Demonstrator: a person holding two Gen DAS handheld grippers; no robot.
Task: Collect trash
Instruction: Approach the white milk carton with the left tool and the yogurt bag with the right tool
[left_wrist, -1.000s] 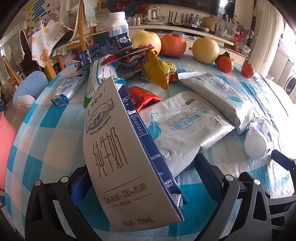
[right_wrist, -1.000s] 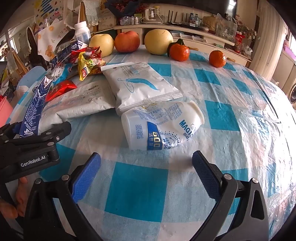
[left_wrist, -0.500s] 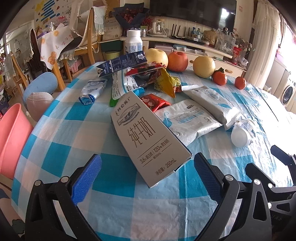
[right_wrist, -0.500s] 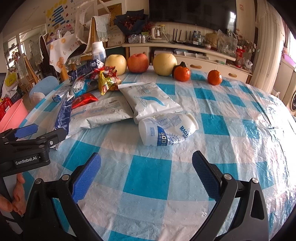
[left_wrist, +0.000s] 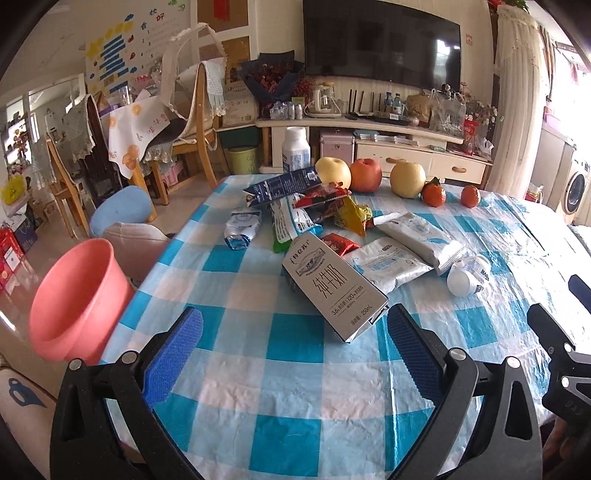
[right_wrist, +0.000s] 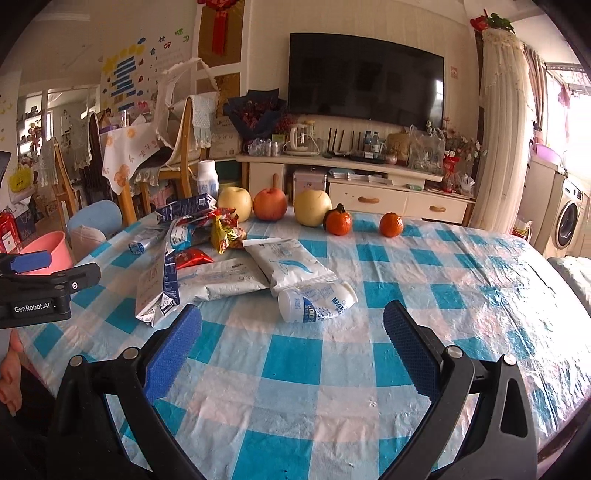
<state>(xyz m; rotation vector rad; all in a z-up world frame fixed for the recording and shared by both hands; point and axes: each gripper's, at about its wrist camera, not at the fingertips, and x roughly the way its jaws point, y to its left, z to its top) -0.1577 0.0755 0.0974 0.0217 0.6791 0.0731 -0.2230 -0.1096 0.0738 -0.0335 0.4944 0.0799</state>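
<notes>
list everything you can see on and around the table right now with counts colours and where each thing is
milk carton: 1, grey-white, lying nearest the claws
squashed bottle: 1, white-blue, table middle
flat pouches: 2, white, behind the bottle
wrapper pile: several, red, yellow, blue, far left
upright bottle: 1, white, far edge
apples and pears: 3, yellow and red, far edge
oranges: 2, far edge
bucket: 1, pink, beside table
tablecloth: blue-white check
left claw: open, empty
right claw: open, empty
</notes>
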